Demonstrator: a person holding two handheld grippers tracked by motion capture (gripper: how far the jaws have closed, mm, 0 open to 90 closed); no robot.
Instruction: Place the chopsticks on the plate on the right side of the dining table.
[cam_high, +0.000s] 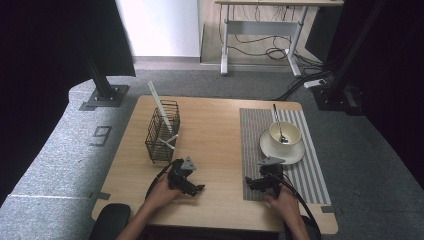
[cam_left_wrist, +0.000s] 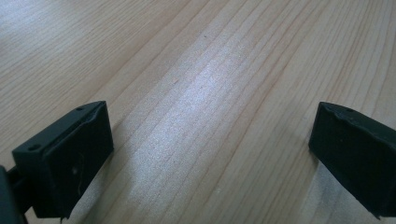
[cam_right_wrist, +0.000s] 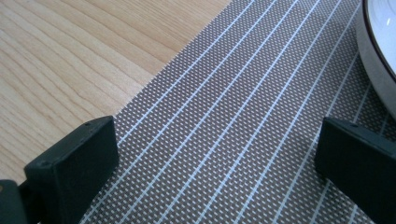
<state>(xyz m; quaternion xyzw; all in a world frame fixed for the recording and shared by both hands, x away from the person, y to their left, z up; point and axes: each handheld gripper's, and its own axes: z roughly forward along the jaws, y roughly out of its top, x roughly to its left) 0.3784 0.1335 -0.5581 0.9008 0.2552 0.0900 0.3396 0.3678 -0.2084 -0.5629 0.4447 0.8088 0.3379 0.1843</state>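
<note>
A cream bowl (cam_high: 285, 133) with a metal spoon (cam_high: 278, 123) in it stands on a white plate (cam_high: 281, 150) on the striped grey placemat (cam_high: 310, 170) at the right. The plate's rim (cam_right_wrist: 373, 56) is at the right edge of the right gripper view. A black wire basket (cam_high: 162, 132) at the left holds white utensils (cam_high: 161, 111). My left gripper (cam_high: 196, 190) rests low over bare wood (cam_left_wrist: 205, 102), jaws wide apart, nothing between them. My right gripper (cam_high: 252, 184) lies on the placemat's left part (cam_right_wrist: 224, 140), open and empty.
The wooden table (cam_high: 215, 125) stands on grey carpet. A white desk frame (cam_high: 260, 35) with cables beneath it is at the back. Black stands (cam_high: 102, 85) flank the table on both sides. A dark chair back (cam_high: 110, 220) is at the bottom left.
</note>
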